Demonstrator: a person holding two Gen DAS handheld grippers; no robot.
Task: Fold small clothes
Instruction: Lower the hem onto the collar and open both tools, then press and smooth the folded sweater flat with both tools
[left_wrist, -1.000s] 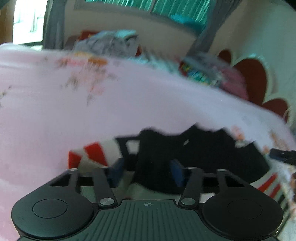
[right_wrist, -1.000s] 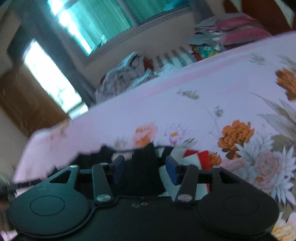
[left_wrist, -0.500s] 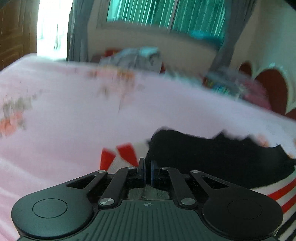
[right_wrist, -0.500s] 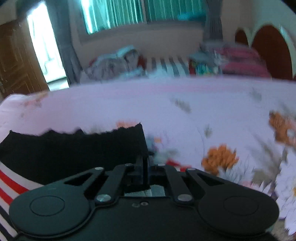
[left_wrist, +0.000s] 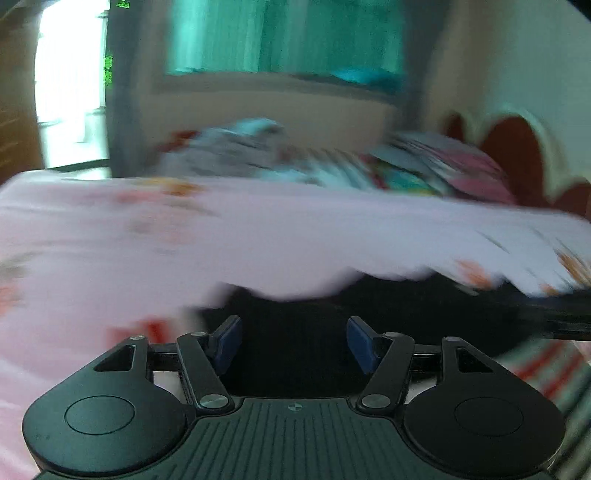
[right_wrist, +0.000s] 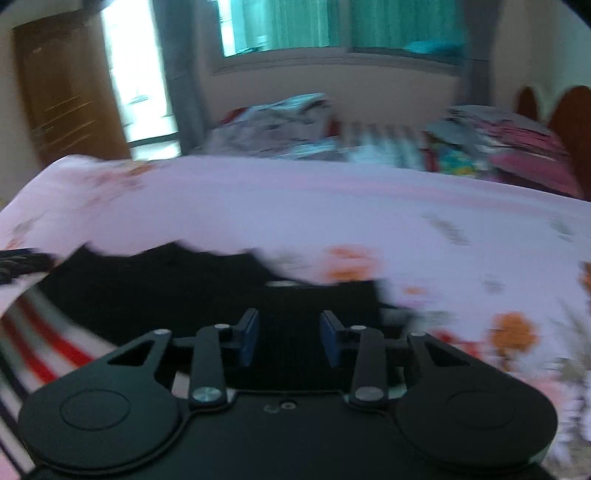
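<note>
Low in each frame, the left gripper (left_wrist: 293, 339) and right gripper (right_wrist: 289, 338) are opening, blue pads clear of the soft black garment (right_wrist: 177, 291) (red-and-white striped at its edges) lying beneath them on the pink floral bedsheet (right_wrist: 295, 206); rumpled clothes (right_wrist: 280, 122) pile beyond.

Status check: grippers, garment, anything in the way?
Left gripper and right gripper jaws opening, pinching nothing. Black garment flat on the bedspread. Nothing in the way.
</note>
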